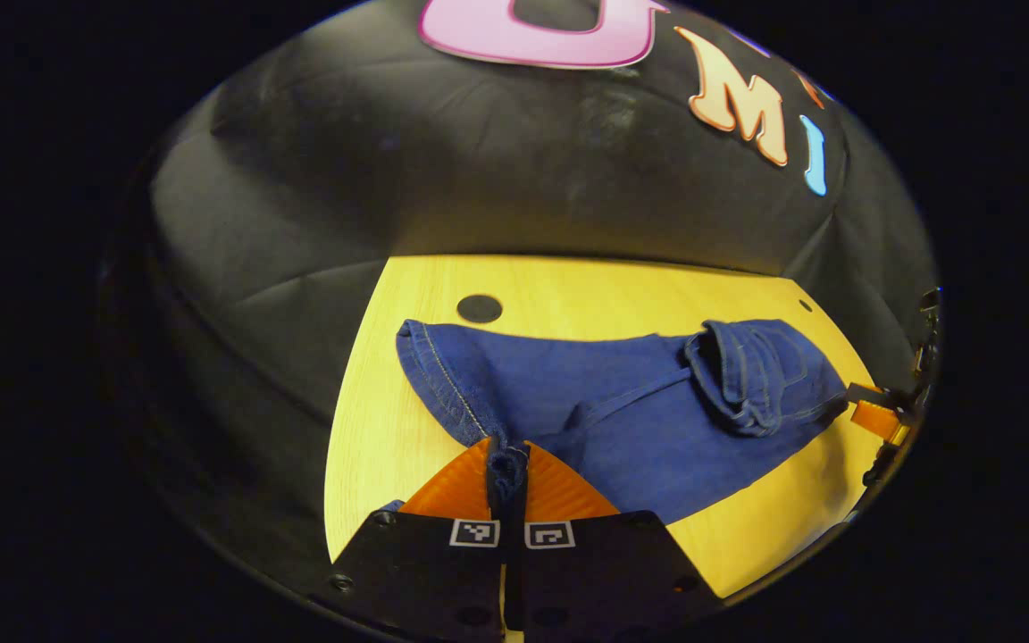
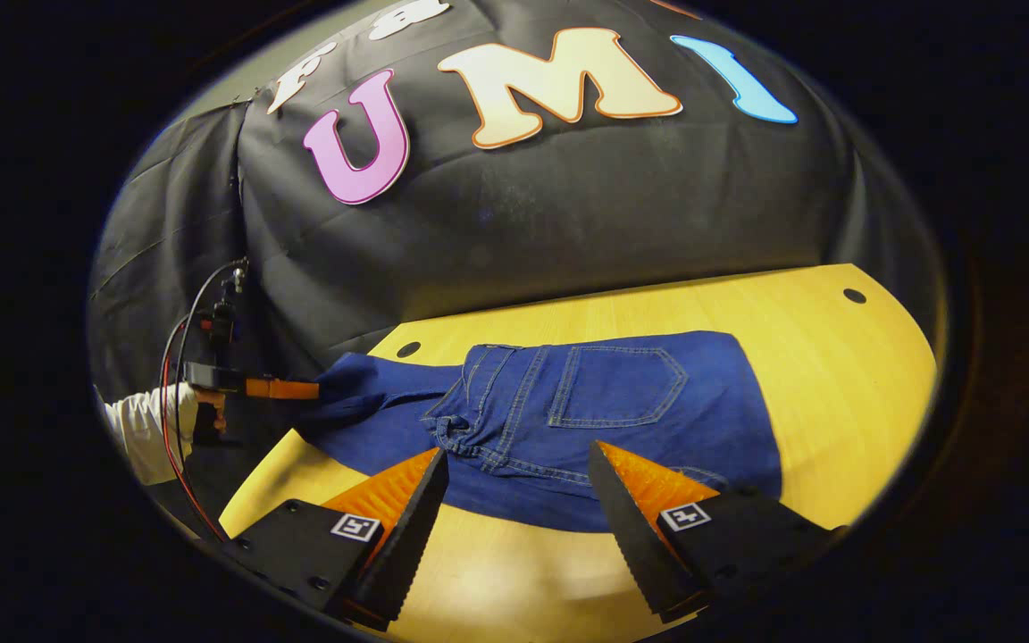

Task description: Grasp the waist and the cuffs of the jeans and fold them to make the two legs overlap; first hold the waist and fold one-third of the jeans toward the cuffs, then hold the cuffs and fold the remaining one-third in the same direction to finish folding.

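Dark blue jeans (image 1: 613,411) lie on the yellow wooden table (image 1: 407,429), their waist part with a back pocket (image 2: 617,384) folded over the legs. My left gripper (image 1: 508,451) is shut on a bunch of denim at the cuff end, lifted slightly off the table. The right gripper view shows that left gripper (image 2: 287,388) at the far left, held by a hand in a white sleeve (image 2: 144,429). My right gripper (image 2: 519,455) stands open just in front of the folded waist edge (image 2: 479,446), with nothing between its fingers. It also shows at the right edge as the right gripper (image 1: 876,415).
Round dark holes (image 1: 479,308) (image 2: 854,295) mark the tabletop near its back edge. The black cloth wall (image 2: 568,214) rises right behind the table. Red and black cables (image 2: 179,357) hang by the left gripper. Bare wood (image 2: 836,384) lies to the right of the jeans.
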### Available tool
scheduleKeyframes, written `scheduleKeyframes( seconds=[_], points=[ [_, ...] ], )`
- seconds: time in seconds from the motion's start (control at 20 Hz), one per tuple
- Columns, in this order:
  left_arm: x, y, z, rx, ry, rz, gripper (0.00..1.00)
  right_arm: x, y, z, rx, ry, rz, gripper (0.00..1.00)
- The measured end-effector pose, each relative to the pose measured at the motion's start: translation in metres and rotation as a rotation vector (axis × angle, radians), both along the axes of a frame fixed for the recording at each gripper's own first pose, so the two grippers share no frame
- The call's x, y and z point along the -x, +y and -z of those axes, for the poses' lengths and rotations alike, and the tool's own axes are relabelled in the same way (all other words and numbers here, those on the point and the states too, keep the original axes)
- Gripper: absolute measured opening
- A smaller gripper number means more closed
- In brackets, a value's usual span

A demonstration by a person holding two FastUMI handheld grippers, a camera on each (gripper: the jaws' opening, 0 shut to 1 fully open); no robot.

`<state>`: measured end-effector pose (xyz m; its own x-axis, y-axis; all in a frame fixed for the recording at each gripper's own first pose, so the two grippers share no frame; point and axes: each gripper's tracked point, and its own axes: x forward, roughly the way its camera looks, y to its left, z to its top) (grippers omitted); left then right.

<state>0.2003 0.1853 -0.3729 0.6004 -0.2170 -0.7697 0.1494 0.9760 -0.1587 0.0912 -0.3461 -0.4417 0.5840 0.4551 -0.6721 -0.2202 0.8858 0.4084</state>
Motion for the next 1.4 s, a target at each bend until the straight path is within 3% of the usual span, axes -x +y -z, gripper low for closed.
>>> scheduleKeyframes(
  seconds=[0.1, 0.15, 0.2, 0.25, 0.35, 0.4, 0.5, 0.6, 0.8, 0.85, 0.95, 1.15, 1.4],
  points=[
    [-0.006, -0.021, -0.025, 0.026, -0.035, -0.003, 0.0, 0.0, -0.014, -0.006, -0.007, 0.001, 0.001, 0.93],
    [-0.01, -0.035, -0.033, 0.039, -0.046, 0.002, 0.0, 0.001, -0.021, -0.01, -0.009, -0.002, 0.0, 0.98],
    [-0.013, -0.045, -0.04, 0.044, -0.059, 0.005, 0.0, 0.001, -0.027, -0.014, -0.008, -0.008, -0.003, 0.93],
    [-0.015, -0.056, -0.046, 0.051, -0.066, 0.014, 0.0, 0.002, -0.034, -0.019, -0.007, -0.018, -0.005, 0.98],
    [-0.018, -0.077, -0.057, 0.058, -0.083, 0.032, 0.0, 0.002, -0.045, -0.023, -0.008, -0.025, -0.009, 0.98],
    [-0.021, -0.089, -0.064, 0.065, -0.092, 0.045, 0.0, 0.005, -0.052, -0.026, -0.009, -0.028, -0.01, 0.93],
    [-0.029, -0.115, -0.079, 0.073, -0.113, 0.06, 0.0, 0.007, -0.066, -0.029, -0.002, -0.033, -0.016, 0.98],
    [-0.037, -0.142, -0.091, 0.085, -0.132, 0.075, 0.0, 0.009, -0.08, -0.032, 0.004, -0.039, -0.021, 0.93],
    [-0.049, -0.202, -0.113, 0.127, -0.172, 0.11, 0.0, 0.013, -0.119, -0.038, 0.007, -0.043, -0.002, 0.98],
    [-0.051, -0.218, -0.114, 0.134, -0.171, 0.123, 0.0, 0.012, -0.13, -0.038, 0.012, -0.043, 0.003, 0.93],
    [-0.051, -0.249, -0.114, 0.146, -0.171, 0.156, 0.0, 0.012, -0.153, -0.04, 0.03, -0.049, 0.02, 0.98],
    [-0.049, -0.31, -0.107, 0.178, -0.153, 0.208, 0.0, 0.014, -0.198, -0.043, 0.041, -0.05, 0.083, 0.97],
    [-0.044, -0.368, -0.075, 0.139, -0.121, 0.248, 0.0, 0.024, -0.25, -0.043, 0.081, -0.045, 0.133, 0.97]
  ],
)
